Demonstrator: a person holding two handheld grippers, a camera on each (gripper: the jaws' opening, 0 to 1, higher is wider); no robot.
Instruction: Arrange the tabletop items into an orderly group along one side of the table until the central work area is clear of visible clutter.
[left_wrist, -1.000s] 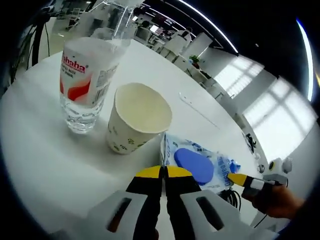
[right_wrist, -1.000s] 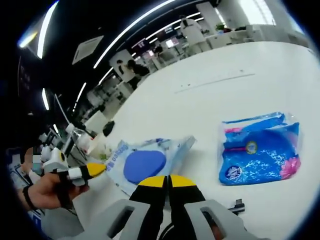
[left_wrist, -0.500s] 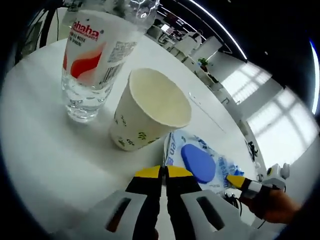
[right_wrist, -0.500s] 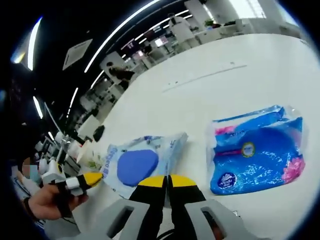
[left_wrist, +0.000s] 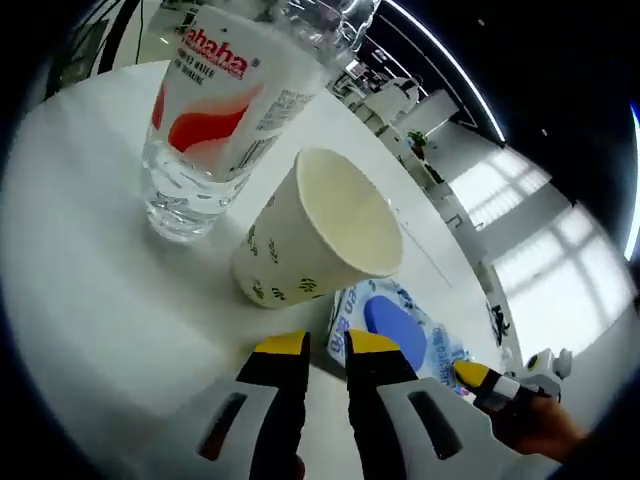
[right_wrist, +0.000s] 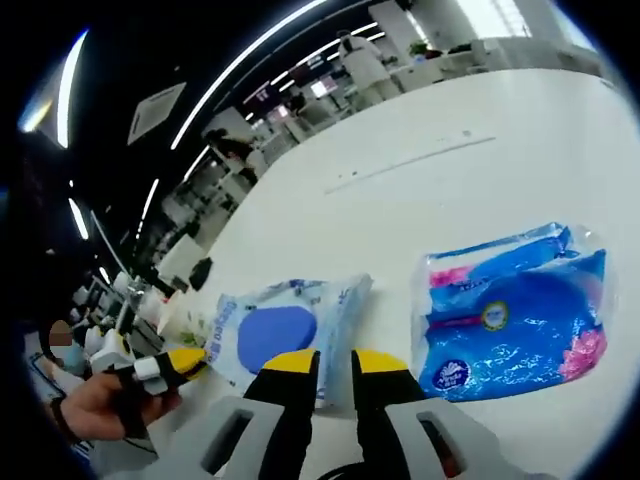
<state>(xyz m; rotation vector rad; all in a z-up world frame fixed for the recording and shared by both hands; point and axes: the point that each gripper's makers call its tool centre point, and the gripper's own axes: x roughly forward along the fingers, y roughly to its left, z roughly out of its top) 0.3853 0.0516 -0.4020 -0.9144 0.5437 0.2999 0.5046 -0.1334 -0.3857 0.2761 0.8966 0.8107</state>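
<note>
Left gripper view has the left gripper (left_wrist: 326, 346) low over the white desk (left_wrist: 90, 300), its yellow-tipped jaws parted by a narrow gap and holding nothing. Just beyond the tips lies a wet-wipe pack with a blue oval lid (left_wrist: 400, 330), and touching its far edge a paper cup (left_wrist: 320, 235) stands tilted in the frame. Next to the cup is a clear water bottle with a red-and-white label (left_wrist: 220, 110).

Right gripper view shows the right gripper (right_wrist: 335, 362) likewise slightly open and empty, just short of the same wet-wipe pack (right_wrist: 275, 335). A blue tissue pack (right_wrist: 510, 310) lies to its right, apart from it.
</note>
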